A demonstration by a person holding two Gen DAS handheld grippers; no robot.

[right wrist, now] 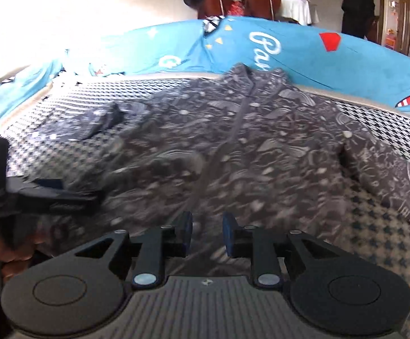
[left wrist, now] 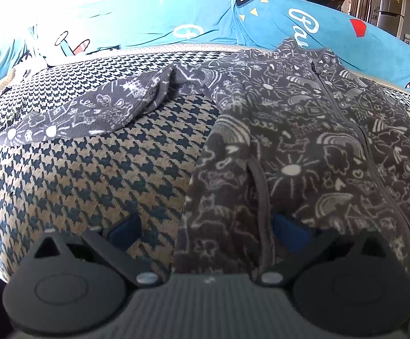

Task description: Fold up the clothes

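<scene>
A dark grey zip-up fleece jacket [left wrist: 303, 147] with white doodle print lies spread face up on a houndstooth cover [left wrist: 91, 169]. One sleeve [left wrist: 77, 115] stretches out to the left. My left gripper [left wrist: 205, 231] is open wide, low over the jacket's bottom left hem, its fingers either side of the edge. In the right wrist view the jacket [right wrist: 247, 147] lies ahead, zip running up the middle. My right gripper [right wrist: 207, 234] is open with a narrow gap, above the jacket's lower middle, holding nothing. The left gripper [right wrist: 49, 195] shows at the left.
A blue printed cushion cover [left wrist: 303, 25] runs along the back of the houndstooth surface. Chairs [right wrist: 241, 0] and a standing person [right wrist: 357, 5] are in the room behind. The jacket's right sleeve [right wrist: 388, 175] lies out to the right.
</scene>
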